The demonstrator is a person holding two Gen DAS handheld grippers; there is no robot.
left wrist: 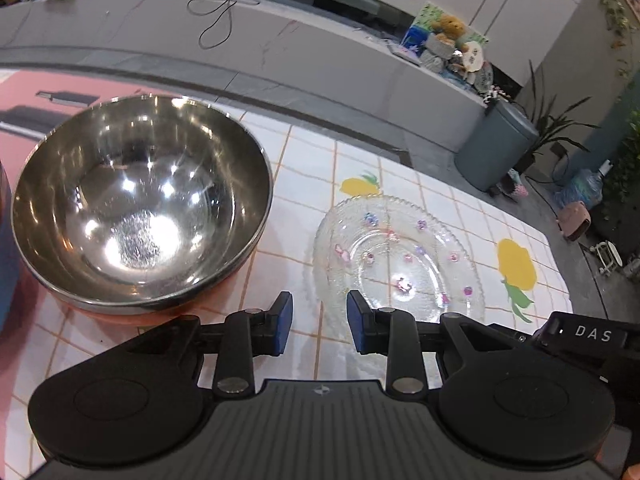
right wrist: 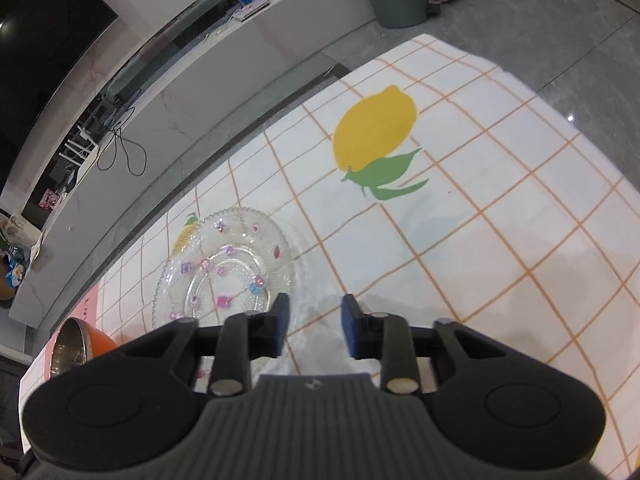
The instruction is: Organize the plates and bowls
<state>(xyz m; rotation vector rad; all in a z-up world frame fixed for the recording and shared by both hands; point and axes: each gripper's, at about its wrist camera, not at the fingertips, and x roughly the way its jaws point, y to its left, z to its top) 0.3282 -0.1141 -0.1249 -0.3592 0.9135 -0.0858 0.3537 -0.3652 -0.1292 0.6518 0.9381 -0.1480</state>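
Note:
A steel bowl [left wrist: 140, 204] with an orange outside stands on the table at the left; it also shows in the right wrist view [right wrist: 76, 344] at the far left. A clear glass plate [left wrist: 400, 260] with small coloured flowers lies flat to its right, and shows in the right wrist view [right wrist: 224, 272]. My left gripper [left wrist: 319, 322] is open and empty, between the bowl and the plate's near-left rim. My right gripper [right wrist: 314, 326] is open and empty, just right of the plate's near edge.
The table has a white cloth [right wrist: 500, 240] with an orange grid and lemon prints; its right edge drops to a grey floor. A dark blue object [left wrist: 6, 248] sits at the far left. A long grey counter [left wrist: 280, 52] and a bin [left wrist: 496, 152] stand beyond.

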